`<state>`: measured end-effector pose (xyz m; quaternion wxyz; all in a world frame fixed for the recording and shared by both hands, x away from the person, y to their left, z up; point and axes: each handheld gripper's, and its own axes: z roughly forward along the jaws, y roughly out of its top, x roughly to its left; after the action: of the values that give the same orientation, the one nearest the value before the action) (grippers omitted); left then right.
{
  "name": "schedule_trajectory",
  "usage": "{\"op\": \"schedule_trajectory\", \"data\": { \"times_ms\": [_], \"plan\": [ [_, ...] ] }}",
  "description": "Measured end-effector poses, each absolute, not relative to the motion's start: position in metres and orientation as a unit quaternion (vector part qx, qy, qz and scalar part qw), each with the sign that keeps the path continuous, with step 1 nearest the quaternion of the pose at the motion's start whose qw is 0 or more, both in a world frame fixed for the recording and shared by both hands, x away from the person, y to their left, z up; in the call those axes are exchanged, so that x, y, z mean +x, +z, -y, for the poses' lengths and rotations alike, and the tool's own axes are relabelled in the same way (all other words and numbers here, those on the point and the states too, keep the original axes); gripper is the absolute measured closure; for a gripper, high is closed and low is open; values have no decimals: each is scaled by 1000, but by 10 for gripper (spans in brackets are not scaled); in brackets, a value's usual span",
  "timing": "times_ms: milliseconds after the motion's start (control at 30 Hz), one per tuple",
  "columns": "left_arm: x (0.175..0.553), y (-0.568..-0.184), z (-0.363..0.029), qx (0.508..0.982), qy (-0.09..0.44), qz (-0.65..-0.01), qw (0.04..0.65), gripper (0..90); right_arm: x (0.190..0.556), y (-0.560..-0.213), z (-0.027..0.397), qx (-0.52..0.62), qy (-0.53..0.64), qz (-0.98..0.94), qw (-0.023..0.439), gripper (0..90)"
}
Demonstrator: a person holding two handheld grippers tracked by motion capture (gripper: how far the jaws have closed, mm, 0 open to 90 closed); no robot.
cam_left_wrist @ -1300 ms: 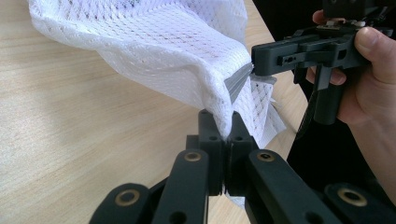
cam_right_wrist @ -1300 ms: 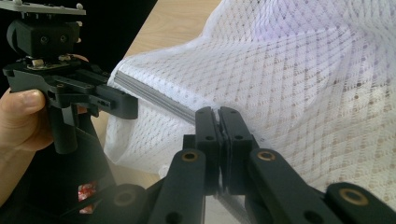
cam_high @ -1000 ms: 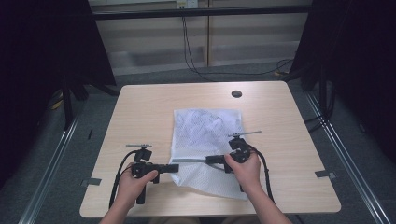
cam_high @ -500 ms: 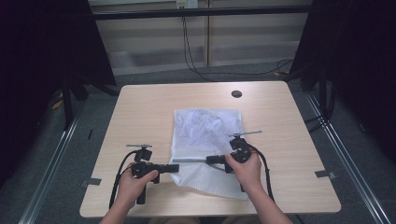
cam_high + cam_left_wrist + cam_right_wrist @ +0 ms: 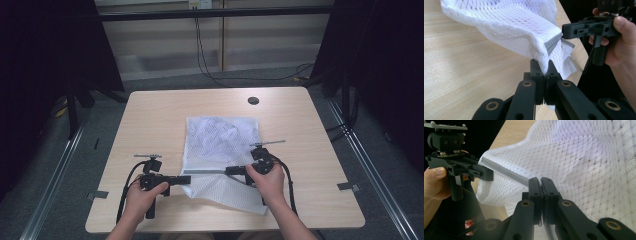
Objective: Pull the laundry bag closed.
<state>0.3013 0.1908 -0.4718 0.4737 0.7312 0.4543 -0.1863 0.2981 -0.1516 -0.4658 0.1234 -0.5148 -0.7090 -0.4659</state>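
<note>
Nothing has moved since a second ago: we keep our left tongs [image 5: 186, 179] and right tongs [image 5: 231, 170] clamped on the grey zipper edge [image 5: 209, 171] of the white mesh bag [image 5: 222, 137], lying on the table [image 5: 150, 120].

No legible text, labels or signs.

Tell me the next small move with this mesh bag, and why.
Probably draw the two grippers slightly apart. The left gripper and right gripper are both shut on the white mesh bag along its grey zipper edge, which runs lifted between them while the bag's far part lies on the table.
</note>
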Motion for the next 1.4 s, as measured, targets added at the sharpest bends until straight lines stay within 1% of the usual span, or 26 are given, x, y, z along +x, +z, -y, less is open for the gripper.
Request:
{"op": "schedule_trajectory", "data": {
  "times_ms": [467, 567, 933, 1167, 1200, 1267, 1400],
  "plan": [
    [300, -471, -189, 727, -191, -458, 474, 886, 297, -467, 157, -513, -469, 708, 126, 874],
    [300, -471, -189, 731, -190, -455, 472, 886, 297, -466, 158, -513, -468, 710, 119, 874],
    [301, -472, -188, 736, -186, -452, 468, 886, 297, -467, 159, -517, -466, 708, 123, 874],
    [301, -472, -187, 732, -191, -456, 470, 886, 297, -466, 162, -514, -469, 708, 123, 874],
    [301, -472, -189, 735, -185, -452, 469, 887, 297, -466, 162, -516, -469, 706, 121, 874],
    [302, -471, -191, 731, -190, -455, 472, 887, 297, -467, 165, -521, -463, 708, 114, 874],
    [303, -472, -190, 730, -194, -452, 474, 887, 296, -468, 174, -526, -473, 697, 122, 874]
  ]
}}
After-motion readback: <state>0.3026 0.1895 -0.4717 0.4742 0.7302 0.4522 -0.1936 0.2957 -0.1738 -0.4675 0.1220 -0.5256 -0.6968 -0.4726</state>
